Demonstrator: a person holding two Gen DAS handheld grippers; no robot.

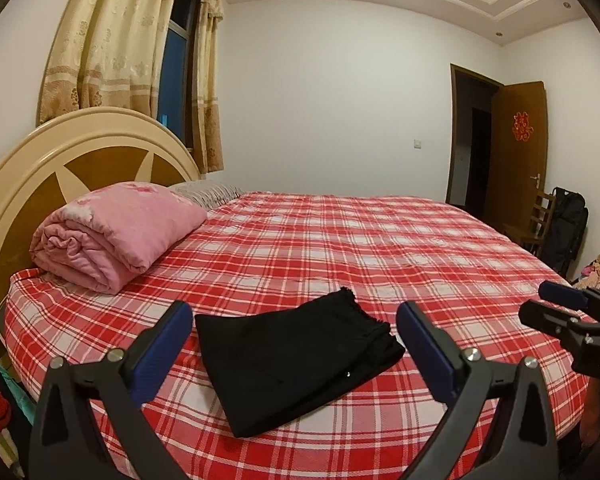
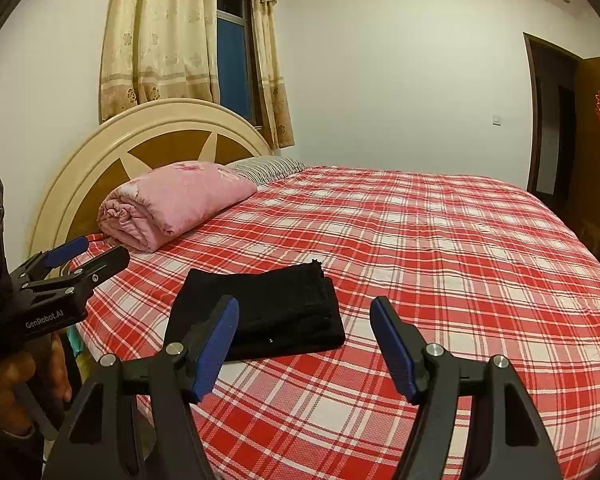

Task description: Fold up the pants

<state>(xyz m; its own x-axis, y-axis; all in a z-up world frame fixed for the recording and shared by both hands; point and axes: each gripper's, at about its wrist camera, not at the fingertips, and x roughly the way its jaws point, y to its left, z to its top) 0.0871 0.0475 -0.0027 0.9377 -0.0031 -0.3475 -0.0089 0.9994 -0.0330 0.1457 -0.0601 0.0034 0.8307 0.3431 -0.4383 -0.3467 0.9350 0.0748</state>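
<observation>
Folded black pants (image 1: 296,364) lying on the red plaid bed (image 1: 420,248), with both hand-held grippers held above it, empty.

The pants form a compact folded rectangle near the bed's front edge, flat on the sheet and touching neither tool. The left hand-held gripper (image 1: 294,344) has its blue-padded fingers (image 1: 162,354) spread wide, framing the pants without contact. The right hand-held gripper (image 2: 304,346) is likewise wide apart, holding nothing, just in front of the pants. Farther back, a rolled pink quilt (image 2: 176,204) rests against the round headboard (image 2: 156,136), well apart from the pants.
</observation>
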